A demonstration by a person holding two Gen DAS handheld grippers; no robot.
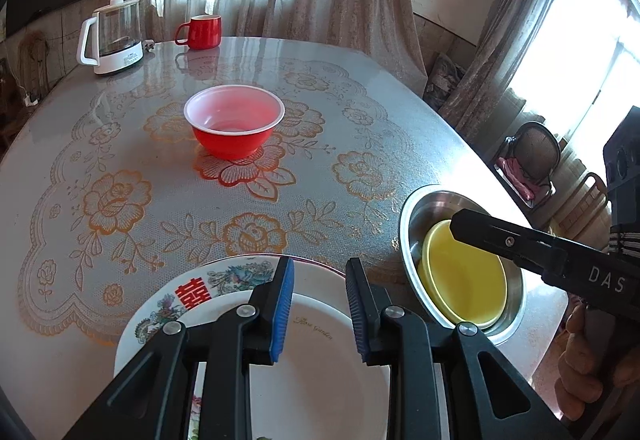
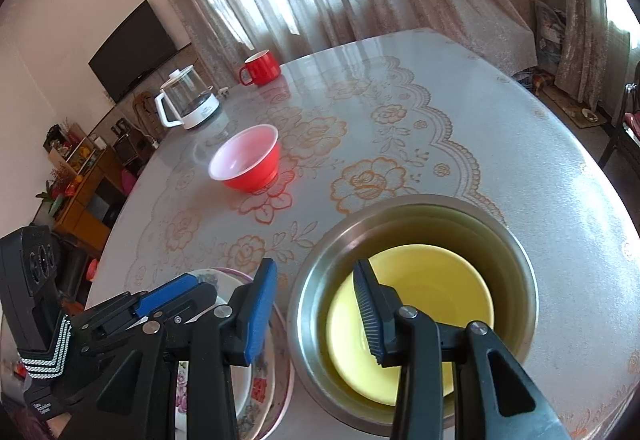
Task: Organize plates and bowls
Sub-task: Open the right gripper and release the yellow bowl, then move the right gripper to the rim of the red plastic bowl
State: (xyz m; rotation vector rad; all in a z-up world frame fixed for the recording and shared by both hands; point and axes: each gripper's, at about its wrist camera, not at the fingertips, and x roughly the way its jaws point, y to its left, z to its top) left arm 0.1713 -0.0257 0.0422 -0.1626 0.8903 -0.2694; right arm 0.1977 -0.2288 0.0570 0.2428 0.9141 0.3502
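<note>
Nearby, a glossy white plate (image 1: pixel 320 372) lettered "Rose garden" topped a stack under the left gripper (image 1: pixel 320 304); a yellow bowl (image 2: pixel 432 304) sat in a steel bowl (image 2: pixel 516 252) under the right gripper (image 2: pixel 316 308), both parted, empty.

Left claw (image 1: pixel 320 304): lower centre of the left wrist view, black linkage arms, blue ribbed pads (image 1: pixel 283 304), jaws apart, nothing between them; also seen at lower left of the right wrist view, pointing right.
Right claw (image 2: pixel 316 314): lower centre of the right wrist view, blue pads, jaws parted, nothing gripped; one black finger enters from the right edge of the left wrist view.
Hand (image 1: pixel 588 364): lower right of the left wrist view, fingers curled beneath the right claw's body.
</note>
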